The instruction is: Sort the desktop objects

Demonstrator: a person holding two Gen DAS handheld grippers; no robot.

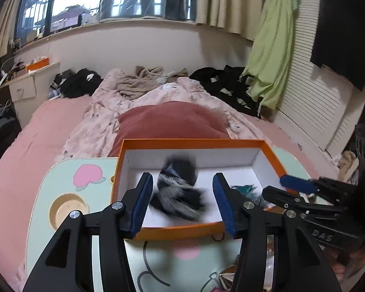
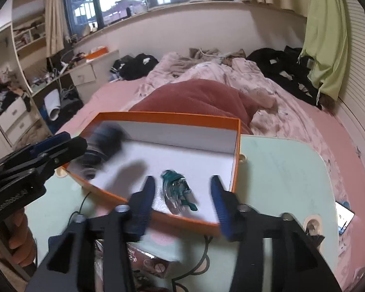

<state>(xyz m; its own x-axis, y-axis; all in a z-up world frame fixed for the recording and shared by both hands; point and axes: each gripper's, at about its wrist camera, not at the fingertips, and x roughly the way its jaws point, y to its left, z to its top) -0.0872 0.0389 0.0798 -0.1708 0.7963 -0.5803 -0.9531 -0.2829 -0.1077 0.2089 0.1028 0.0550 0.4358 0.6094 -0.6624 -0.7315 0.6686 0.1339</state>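
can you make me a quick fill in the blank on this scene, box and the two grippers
1. The box has an outer colour of ____.
2. The teal item lies ____ the box.
3. The left gripper has its jaws ____, pads clear of the blurred black and grey bundle.
4. The box stands on a pale green ____.

Missing words: orange; inside; open; table

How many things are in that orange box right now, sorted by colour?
Black and grey: 1, a blurred bundle
Teal: 1, a small blurred item
Total: 2 in the orange box
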